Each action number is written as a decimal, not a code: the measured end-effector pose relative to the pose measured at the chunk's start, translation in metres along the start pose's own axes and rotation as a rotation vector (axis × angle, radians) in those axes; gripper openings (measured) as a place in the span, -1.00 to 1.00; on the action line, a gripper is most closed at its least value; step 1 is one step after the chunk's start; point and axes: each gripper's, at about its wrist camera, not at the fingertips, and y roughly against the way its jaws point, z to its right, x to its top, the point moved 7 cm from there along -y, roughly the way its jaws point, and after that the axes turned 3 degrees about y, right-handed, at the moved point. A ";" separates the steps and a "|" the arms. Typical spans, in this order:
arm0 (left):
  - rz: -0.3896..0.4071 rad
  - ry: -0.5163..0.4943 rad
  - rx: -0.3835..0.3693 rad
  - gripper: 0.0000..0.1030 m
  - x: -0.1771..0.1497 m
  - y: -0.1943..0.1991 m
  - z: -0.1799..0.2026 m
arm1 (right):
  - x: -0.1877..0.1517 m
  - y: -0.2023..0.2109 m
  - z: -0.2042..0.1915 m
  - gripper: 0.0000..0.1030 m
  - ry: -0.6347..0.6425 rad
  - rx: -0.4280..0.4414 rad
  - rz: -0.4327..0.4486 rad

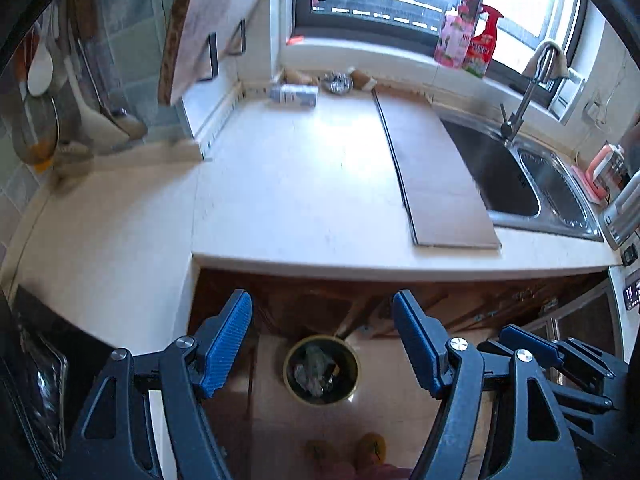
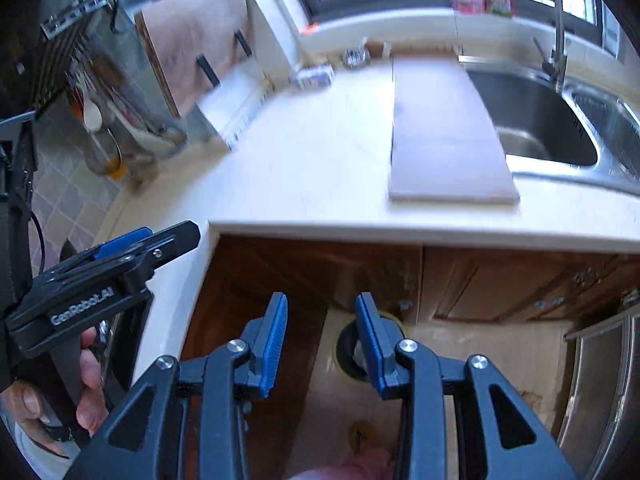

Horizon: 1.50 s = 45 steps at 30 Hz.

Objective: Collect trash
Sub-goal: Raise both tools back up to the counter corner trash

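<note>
A round trash bin (image 1: 321,370) stands on the floor below the counter edge, with crumpled trash inside; in the right wrist view it (image 2: 348,354) is partly hidden behind my right finger. My left gripper (image 1: 322,334) is open and empty, directly above the bin. My right gripper (image 2: 321,338) is open and empty, also over the floor near the bin. On the far counter lie a white-blue can on its side (image 1: 294,95), a crumpled foil piece (image 1: 337,81) and brown scraps (image 1: 298,77). The left gripper also shows in the right wrist view (image 2: 160,242), side on.
A cutting board (image 1: 434,168) lies on the white counter (image 1: 280,184) beside a steel sink (image 1: 516,176) with a faucet (image 1: 528,92). Bottles (image 1: 468,36) stand on the windowsill. Utensils (image 1: 40,92) hang at left. Wooden cabinet doors (image 2: 500,284) lie below.
</note>
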 end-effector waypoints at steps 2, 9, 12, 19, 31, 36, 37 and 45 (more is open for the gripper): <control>0.019 -0.001 0.000 0.42 0.014 0.004 0.000 | 0.016 0.007 -0.005 -0.30 -0.002 -0.001 0.034; 0.037 0.018 -0.014 0.45 0.071 -0.002 0.000 | 0.072 0.019 -0.002 -0.30 -0.013 -0.010 0.103; 0.040 0.013 -0.016 0.46 0.097 -0.012 0.004 | 0.101 0.018 0.006 -0.30 -0.009 -0.013 0.117; 0.045 0.026 0.035 0.46 0.174 -0.052 0.012 | 0.194 -0.007 0.030 -0.30 0.024 0.021 0.123; -0.057 0.144 0.125 0.46 0.325 -0.208 0.012 | 0.373 -0.128 0.081 -0.29 0.118 0.088 0.009; -0.116 0.226 0.159 0.46 0.353 -0.271 -0.004 | 0.423 -0.192 0.100 -0.21 0.078 0.137 -0.046; -0.127 0.246 0.167 0.46 0.359 -0.285 -0.008 | 0.429 -0.202 0.102 -0.18 0.071 0.145 -0.050; -0.178 0.397 0.200 0.46 0.376 -0.354 -0.040 | 0.464 -0.294 0.117 -0.15 0.010 0.195 -0.108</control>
